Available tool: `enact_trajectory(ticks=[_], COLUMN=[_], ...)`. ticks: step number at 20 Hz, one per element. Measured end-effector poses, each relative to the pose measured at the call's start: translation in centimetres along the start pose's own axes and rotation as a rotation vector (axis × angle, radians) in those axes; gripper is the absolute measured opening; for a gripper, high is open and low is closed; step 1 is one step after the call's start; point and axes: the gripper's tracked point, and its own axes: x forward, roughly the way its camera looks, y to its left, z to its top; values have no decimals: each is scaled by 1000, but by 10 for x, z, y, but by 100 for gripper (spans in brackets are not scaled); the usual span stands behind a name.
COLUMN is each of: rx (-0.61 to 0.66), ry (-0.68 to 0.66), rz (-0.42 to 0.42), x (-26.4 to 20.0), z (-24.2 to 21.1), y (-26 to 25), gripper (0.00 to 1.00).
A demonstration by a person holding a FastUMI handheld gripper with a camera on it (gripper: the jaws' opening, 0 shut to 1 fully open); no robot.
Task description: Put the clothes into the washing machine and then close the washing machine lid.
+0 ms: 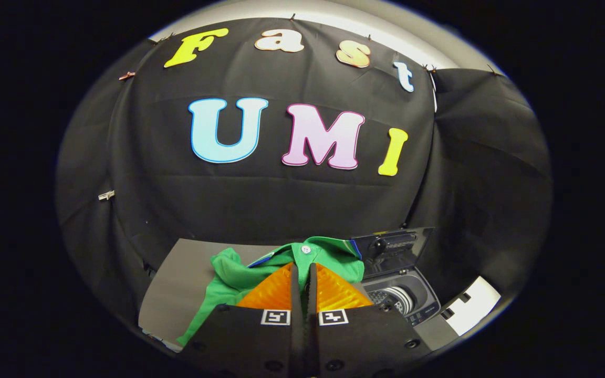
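Booth with black cloth wall (pixel 260 210); grey table (pixel 176 283) at its foot. Gripper (pixel 303 270): fingers drawn close together, clenched on the green shirt (pixel 239 275), the fabric pinched between them near the collar. Shirt: bunched, spreading left of and beyond the fingers over the table; white button showing. Washing machine (pixel 405 302): small, right of the fingers, just beside the shirt; lid (pixel 392 249) raised upright, drum exposed.
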Motion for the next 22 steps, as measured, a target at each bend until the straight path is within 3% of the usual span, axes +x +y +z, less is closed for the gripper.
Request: enact_trajectory(ticks=[6, 12, 22], rx=[7, 76, 89], ry=[-15, -22, -23], rz=[-15, -20, 83], x=[-3, 15, 73], z=[17, 31, 11], y=[-29, -100, -224], gripper=[5, 5, 5])
